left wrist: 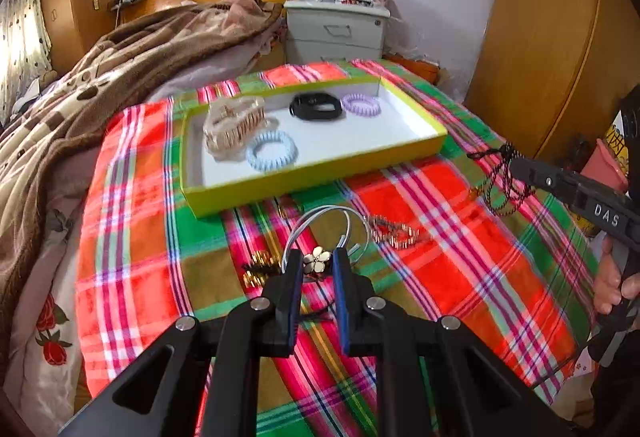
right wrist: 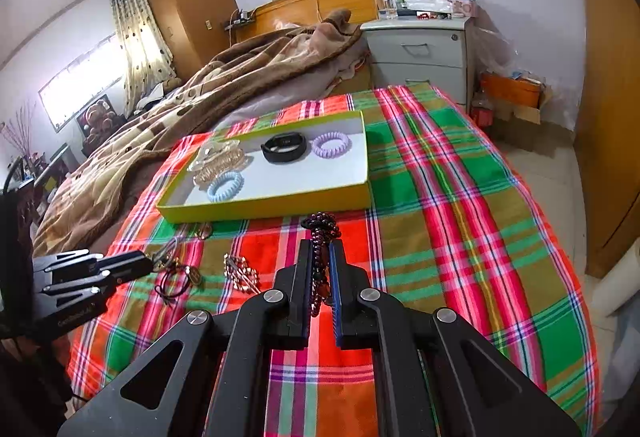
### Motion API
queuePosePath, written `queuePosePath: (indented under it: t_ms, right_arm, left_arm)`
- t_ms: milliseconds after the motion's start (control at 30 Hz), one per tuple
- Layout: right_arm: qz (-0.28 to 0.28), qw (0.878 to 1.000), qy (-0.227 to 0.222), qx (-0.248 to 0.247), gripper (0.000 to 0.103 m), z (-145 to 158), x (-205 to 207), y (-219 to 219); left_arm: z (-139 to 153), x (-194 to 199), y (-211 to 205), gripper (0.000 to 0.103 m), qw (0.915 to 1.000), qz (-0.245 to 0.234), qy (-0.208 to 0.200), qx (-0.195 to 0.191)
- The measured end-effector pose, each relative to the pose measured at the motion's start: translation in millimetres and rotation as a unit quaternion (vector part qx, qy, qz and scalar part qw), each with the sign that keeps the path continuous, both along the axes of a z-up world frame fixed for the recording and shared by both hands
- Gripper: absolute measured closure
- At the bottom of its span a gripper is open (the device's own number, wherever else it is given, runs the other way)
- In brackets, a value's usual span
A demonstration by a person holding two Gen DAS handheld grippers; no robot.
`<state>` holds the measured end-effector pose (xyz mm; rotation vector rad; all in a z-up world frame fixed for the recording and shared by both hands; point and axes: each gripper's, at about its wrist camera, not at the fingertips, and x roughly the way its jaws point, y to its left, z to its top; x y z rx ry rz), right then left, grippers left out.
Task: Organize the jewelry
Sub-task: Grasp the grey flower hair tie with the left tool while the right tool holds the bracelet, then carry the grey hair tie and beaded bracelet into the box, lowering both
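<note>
A yellow-green tray [left wrist: 316,175] with a white floor lies on the plaid cloth. It holds a clear hair claw [left wrist: 234,129], a blue spiral tie [left wrist: 272,151], a black band [left wrist: 316,107] and a purple spiral tie [left wrist: 360,103]. My left gripper [left wrist: 317,263] is shut on a small pale flower ornament [left wrist: 316,260], which has a black cord trailing under it. It is raised just above the silver hoops [left wrist: 332,221]. My right gripper [right wrist: 320,249] is shut on a dark beaded string [right wrist: 320,225], which hangs in loops in front of the tray [right wrist: 264,203].
Loose on the cloth are a gold clip [left wrist: 394,233] and a gold-and-black piece [left wrist: 258,269]. A brown blanket [left wrist: 100,89] is heaped to the left. Behind the tray stands a grey nightstand [right wrist: 420,53]. The bed's edge drops to the floor on the right [right wrist: 552,173].
</note>
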<state>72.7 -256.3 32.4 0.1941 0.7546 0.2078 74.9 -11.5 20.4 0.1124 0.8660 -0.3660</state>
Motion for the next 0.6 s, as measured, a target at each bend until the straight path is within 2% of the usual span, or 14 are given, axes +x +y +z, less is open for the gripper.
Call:
queuePosePath:
  t_ms: [200, 600]
  right_arm:
    - [0.002, 1.0, -0.013, 0.0, 0.095, 15, 11, 1]
    - [0.018, 0.999, -0.028, -0.01, 0.095, 33, 57, 11]
  left_arm:
    - [20, 14, 1, 0.088, 0.9998, 0.0, -0.017, -0.01]
    - [40, 66, -9, 0.087, 0.9994, 0.001, -0.027, -0.024]
